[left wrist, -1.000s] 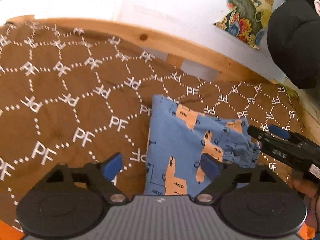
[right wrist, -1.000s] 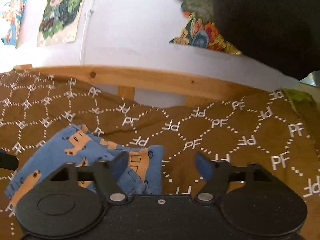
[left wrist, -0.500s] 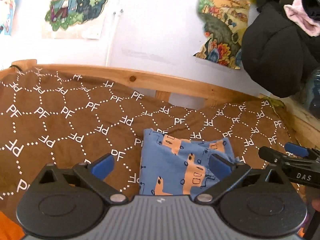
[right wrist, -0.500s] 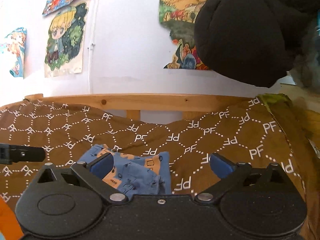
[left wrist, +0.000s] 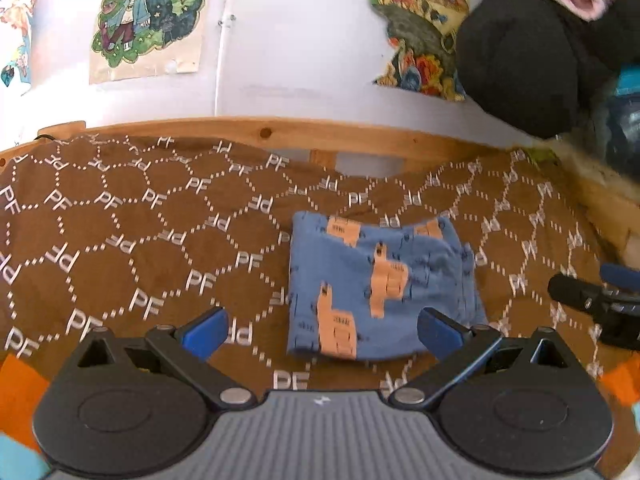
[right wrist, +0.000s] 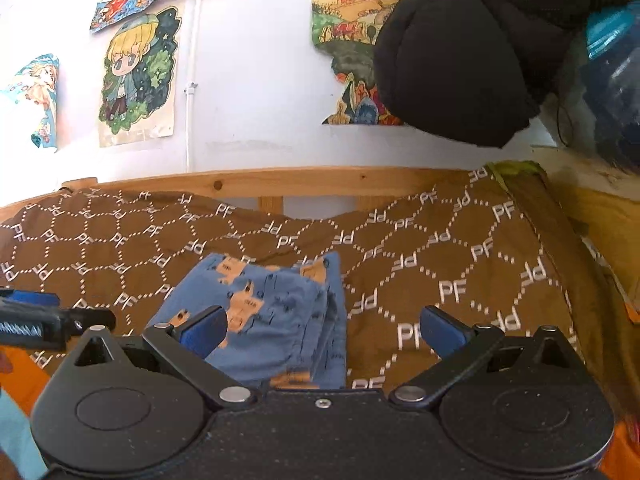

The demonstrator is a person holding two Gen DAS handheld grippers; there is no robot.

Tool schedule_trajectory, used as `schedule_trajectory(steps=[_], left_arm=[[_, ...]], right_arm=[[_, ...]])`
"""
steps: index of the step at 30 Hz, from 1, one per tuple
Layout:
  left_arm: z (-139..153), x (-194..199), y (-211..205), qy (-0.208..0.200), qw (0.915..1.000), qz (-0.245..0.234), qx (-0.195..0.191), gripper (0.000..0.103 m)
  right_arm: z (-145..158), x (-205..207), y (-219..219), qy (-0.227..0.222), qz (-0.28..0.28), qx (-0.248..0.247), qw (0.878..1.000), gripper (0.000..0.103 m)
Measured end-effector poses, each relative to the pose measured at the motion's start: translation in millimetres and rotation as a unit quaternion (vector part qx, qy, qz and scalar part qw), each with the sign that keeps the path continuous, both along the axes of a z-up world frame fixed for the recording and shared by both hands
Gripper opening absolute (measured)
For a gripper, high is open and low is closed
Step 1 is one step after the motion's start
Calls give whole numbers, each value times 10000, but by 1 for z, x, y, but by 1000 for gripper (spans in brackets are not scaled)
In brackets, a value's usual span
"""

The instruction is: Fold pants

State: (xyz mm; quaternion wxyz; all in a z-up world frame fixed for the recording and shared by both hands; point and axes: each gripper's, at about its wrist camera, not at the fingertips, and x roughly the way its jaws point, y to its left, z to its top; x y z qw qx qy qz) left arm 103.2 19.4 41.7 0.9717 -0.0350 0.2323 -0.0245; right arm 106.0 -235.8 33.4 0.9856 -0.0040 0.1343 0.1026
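The pants (left wrist: 380,284) are seen folded small on the bed (left wrist: 120,248), ahead of both grippers' spread, empty jaws; folding is judged done, only withdrawal needed

You get bright, even daylight in both views; the white wall (left wrist: 300,60) nearly washes out. Fisheye bending curves the wooden bed rail (right wrist: 320,180), corners go black, and shadows stay soft.

Both tongs wider; farther back from the pants (left wrist: 380,288)
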Motion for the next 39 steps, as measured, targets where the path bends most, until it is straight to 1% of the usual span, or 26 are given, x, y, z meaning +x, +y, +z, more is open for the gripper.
schedule_trajectory(steps=[4,10,15,20,24,31,39], left_arm=[[-10,-12,-2,135,9999,10,31,103],[-20,-24,-3,169,9998,-23,139,103],[-29,-32,0,215,9997,-55,52,103],[-35,-39,-1,261,9995,-14,200,103],[-39,-42,0,312,9991,-17,283,103],[-43,-45,7,407,9989,58,202,103],[-42,-45,8,414,9989,63,190,103]], right_arm=[[-7,-14,2,116,18,3,9999,102],[-24,-34,1,152,-7,-6,9999,102],[-38,-40,0,227,30,-31,9997,102],[-48,-43,3,335,-39,-3,9994,102],[-51,-45,5,368,-16,-18,9993,102],[-51,-44,5,375,12,-39,9993,102],[-52,-44,4,379,14,-31,9993,102]])
